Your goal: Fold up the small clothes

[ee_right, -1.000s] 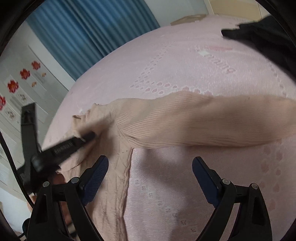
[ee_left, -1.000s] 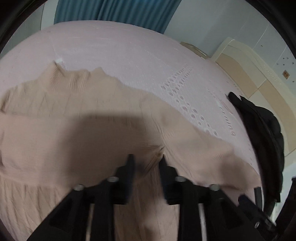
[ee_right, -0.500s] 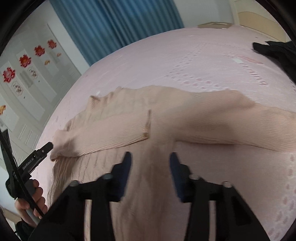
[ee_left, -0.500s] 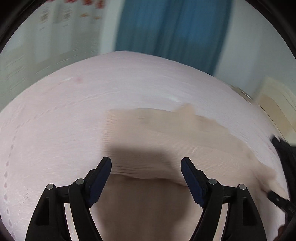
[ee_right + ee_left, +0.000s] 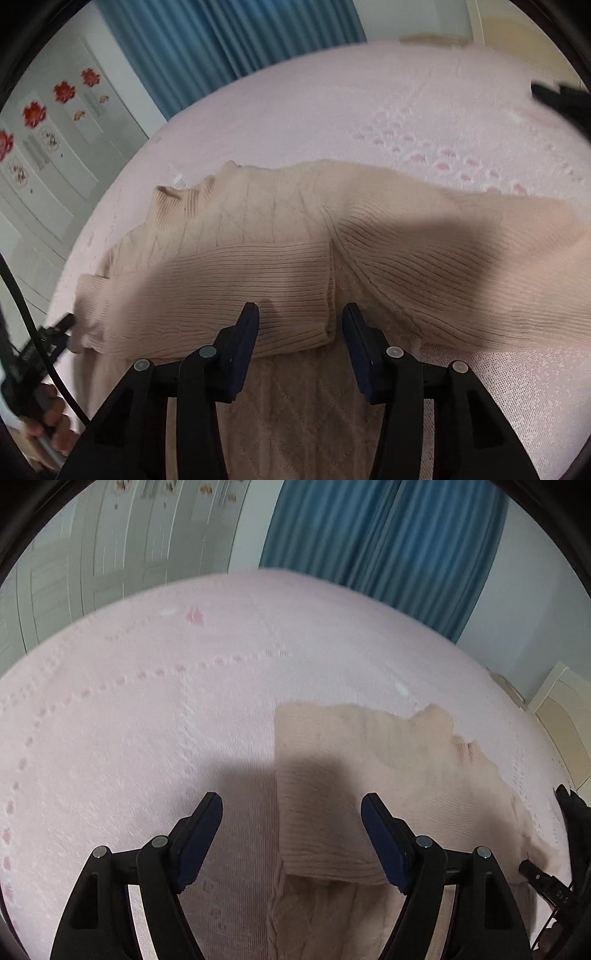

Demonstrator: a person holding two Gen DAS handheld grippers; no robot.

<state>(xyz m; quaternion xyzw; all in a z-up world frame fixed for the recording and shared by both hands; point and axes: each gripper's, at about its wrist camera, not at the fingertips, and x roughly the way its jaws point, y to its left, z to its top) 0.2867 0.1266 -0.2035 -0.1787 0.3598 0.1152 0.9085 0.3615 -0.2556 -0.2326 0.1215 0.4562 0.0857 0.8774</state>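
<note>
The left claw (image 5: 291,834) has let go, wide now, and one sleeve (image 5: 207,291) lies folded across the sweater (image 5: 295,406). The right claw (image 5: 300,345) has narrowed, holding nothing. The other sleeve (image 5: 461,266) looks next.

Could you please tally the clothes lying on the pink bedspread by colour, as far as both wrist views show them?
Beige: 1, the knitted sweater, one sleeve folded across its chest.
Black: 1, a dark garment at the bedspread's edge, only partly in view.
Total: 2

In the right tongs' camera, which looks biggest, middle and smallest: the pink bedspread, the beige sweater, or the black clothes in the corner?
1. Pink bedspread, biggest.
2. Beige sweater, though nearness to the camera enlarges it.
3. Black clothes, smallest, but cut off by the edge.
</note>
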